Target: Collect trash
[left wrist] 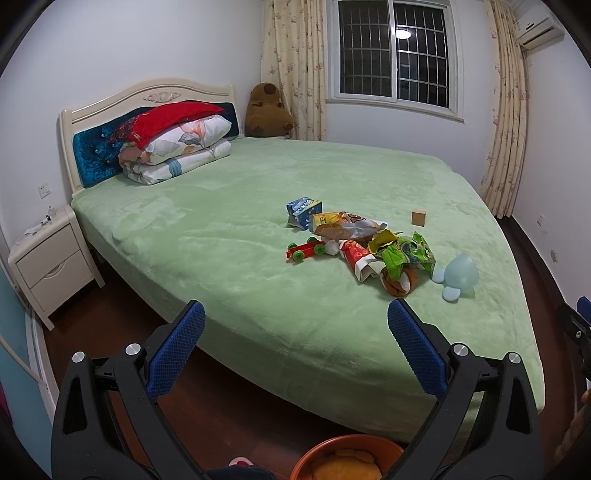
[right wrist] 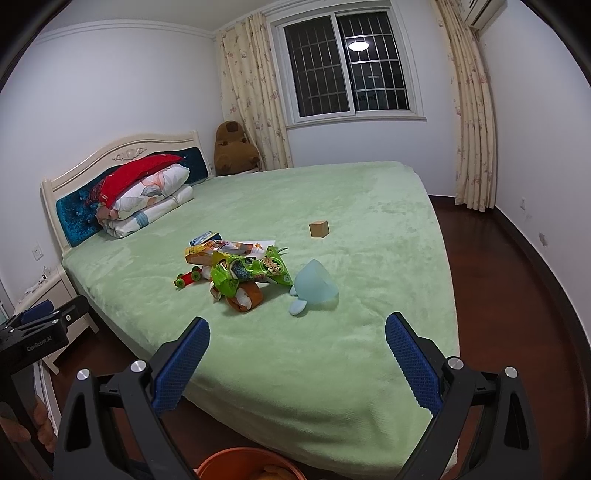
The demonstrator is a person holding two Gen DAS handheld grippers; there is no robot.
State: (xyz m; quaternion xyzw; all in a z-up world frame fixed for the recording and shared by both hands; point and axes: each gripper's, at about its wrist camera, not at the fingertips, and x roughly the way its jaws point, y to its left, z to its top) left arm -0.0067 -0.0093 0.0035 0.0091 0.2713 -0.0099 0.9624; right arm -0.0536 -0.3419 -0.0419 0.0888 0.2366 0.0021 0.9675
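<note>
Left tongs (left wrist: pixel 295 325) and right tongs (right wrist: pixel 297 338) both spread apart, empty, off the green-blanketed bed's (left wrist: pixel 229 229) near edge. Crumpled snack wrappers (left wrist: pixel 369 243) heaped mid-bed; orange round bin (left wrist: pixel 347 459) below on the floor.

1. Bed (left wrist: pixel 258 206) covered with pale green fleece; cream headboard (left wrist: pixel 110 99) with blue tufted panel.
2. Folded floral quilts (left wrist: pixel 184 151) stacked against headboard, red pillow (left wrist: pixel 166 120) on top.
3. Brown plush toy (left wrist: pixel 267 110) in far corner beside floral curtain (left wrist: pixel 291 70).
4. Barred window (left wrist: pixel 395 51), dark outside, ceiling lamp reflected.
5. Cream nightstand (left wrist: pixel 51 266) left of bed.
6. Air conditioner (left wrist: pixel 537 26) high on right wall.
7. On bed: wooden block (right wrist: pixel 319 229), pale blue plush (right wrist: pixel 314 288), red toy car (right wrist: pixel 188 277).
</note>
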